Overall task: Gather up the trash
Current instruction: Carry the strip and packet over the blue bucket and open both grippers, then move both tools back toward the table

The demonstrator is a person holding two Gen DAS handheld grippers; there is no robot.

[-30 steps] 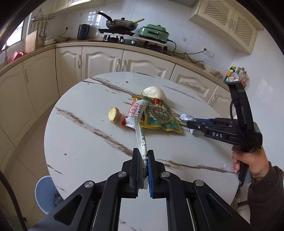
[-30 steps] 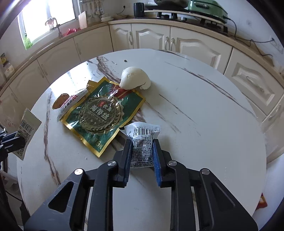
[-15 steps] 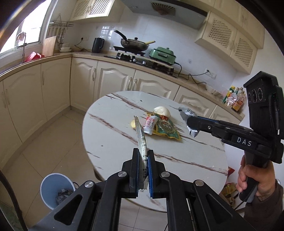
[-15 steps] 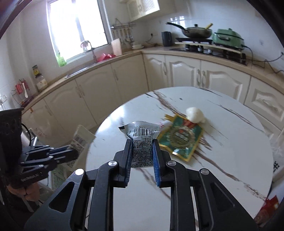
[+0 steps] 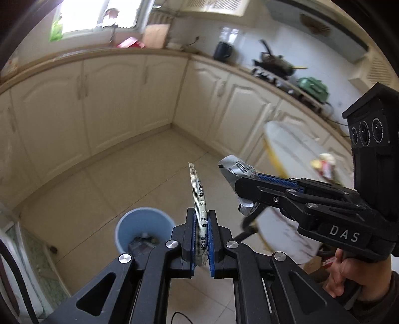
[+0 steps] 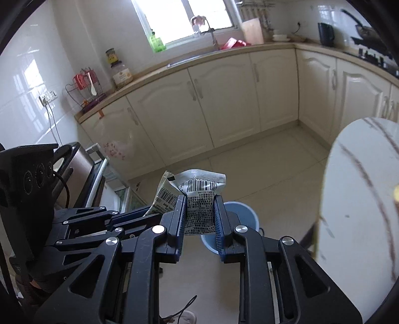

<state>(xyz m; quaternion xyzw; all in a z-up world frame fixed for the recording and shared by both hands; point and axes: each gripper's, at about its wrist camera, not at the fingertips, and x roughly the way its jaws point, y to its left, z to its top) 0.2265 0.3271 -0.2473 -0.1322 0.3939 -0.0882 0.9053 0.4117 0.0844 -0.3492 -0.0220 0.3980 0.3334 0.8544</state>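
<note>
Blue bin (image 5: 144, 229) on floor holds some trash; left gripper (image 5: 201, 239) jaws clamp flat wrapper (image 5: 197, 194), right gripper (image 6: 199, 219) jaws pinch crumpled packet (image 6: 199, 192).

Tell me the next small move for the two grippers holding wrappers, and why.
Probably carry both a little further until they hang over the blue bin, then open. The left gripper is shut on the thin sachet, the right gripper on the crumpled barcode wrapper, and the bin on the floor lies just ahead, below both.

You face cream cabinets (image 6: 224, 99) filling the frame's middle, a bright window (image 6: 184, 20) at top centre, white wall tiles (image 6: 30, 74) at left, beige floor tiles (image 5: 124, 179) below.
</note>
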